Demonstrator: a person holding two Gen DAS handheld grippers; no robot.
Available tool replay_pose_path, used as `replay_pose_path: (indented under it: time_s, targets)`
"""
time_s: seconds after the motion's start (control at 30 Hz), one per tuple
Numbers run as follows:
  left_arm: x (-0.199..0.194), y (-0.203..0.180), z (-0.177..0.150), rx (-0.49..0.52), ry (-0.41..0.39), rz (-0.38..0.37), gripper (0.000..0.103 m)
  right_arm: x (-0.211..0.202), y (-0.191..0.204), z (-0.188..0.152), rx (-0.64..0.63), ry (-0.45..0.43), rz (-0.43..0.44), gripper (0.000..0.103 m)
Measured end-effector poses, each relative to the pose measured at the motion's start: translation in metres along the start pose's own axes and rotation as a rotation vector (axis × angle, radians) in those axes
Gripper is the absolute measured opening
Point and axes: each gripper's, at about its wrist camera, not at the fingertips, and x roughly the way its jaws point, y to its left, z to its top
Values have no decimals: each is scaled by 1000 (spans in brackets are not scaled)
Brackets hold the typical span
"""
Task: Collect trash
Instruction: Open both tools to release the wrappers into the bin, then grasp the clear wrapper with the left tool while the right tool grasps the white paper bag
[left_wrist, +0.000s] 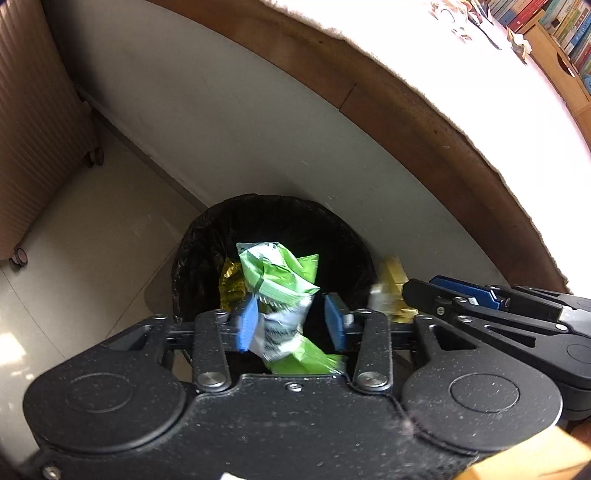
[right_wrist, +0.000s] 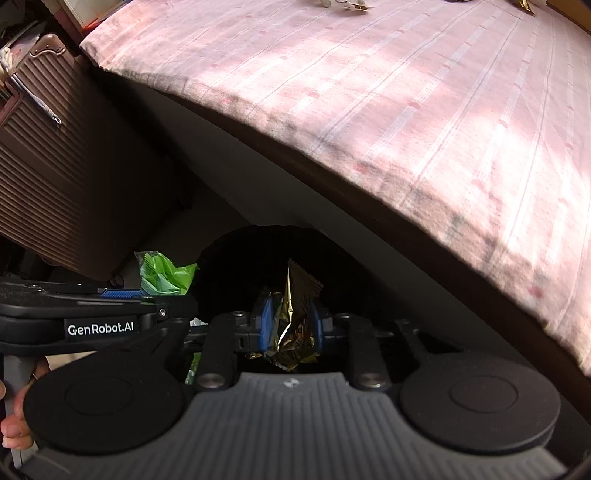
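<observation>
**Two grippers hold wrappers over a lined bin beside a bed**

Two hand-held grippers hover side by side above a round trash bin (left_wrist: 271, 258) lined with a black bag. The bin stands on a pale tiled floor, against the side of a bed, so rubbish can drop straight down into it.

The left gripper (left_wrist: 291, 321) has its blue pads (left_wrist: 246, 325) spread apart. A crumpled green and white wrapper (left_wrist: 282, 291) sits between them, touching the left pad and apart from the right one. It looks motion-blurred, most likely just let go so it can fall into the bin. A bit of gold foil (left_wrist: 232, 284) already lies inside.

The right gripper (right_wrist: 290, 328) pinches a gold foil wrapper (right_wrist: 293, 317) firmly between its pads, directly over the dark bin mouth. It appears ready for release next.

A ribbed brown suitcase (right_wrist: 74, 177) stands to the left of the bin. The bed carries a pink striped sheet (right_wrist: 406, 129), with more small scraps (right_wrist: 351, 5) lying at its far end, probably still to be collected. Fingers of a hand (right_wrist: 13, 428) show at the lower left of the right view.
</observation>
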Motion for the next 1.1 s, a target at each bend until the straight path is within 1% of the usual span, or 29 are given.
replay_pose_path:
  time_s: [0.07,0.1,0.23,0.3,0.5,0.6,0.7,0.73,0.8,0.87,0.97,1.07,1.1]
  targets:
    - [0,3,3,-4,0,-10,48,1,-1,0,-3,4,-2,48]
    - [1,2,2,-3,-1,-7,51,2,-1,0,-7,5,-4,48]
    - [-4,5,4,14,0,14,56,1,-2,-1,1,6,-3,49]
    - [-7,4,5,18,-6,22,61,5,4,4,9,5,-5,49]
    - [-12,2,10,21,-41,43,71,0,2,6,25,-9,0,51]
    - [-24,-3,12,17,-65,47,73,-6,2,8,26,-22,2,51]
    - [-46,-9,16,30,-111,42,73,-20,2,12,24,-50,12,52]
    - [-56,-11,19,47,-140,39,73,-26,2,14,21,-61,19,52]
    - [-73,-18,23,75,-189,37,75,-47,2,18,9,-99,35,53]
    - [-90,-26,29,93,-236,30,77,-68,0,23,-5,-143,42,56]
    - [-119,-40,43,109,-320,9,84,-101,-10,35,-7,-214,41,60]
    - [-139,-59,62,126,-394,-8,87,-125,-23,49,9,-288,21,62]
    - [-146,-66,73,134,-411,-13,88,-132,-30,61,15,-310,11,63]
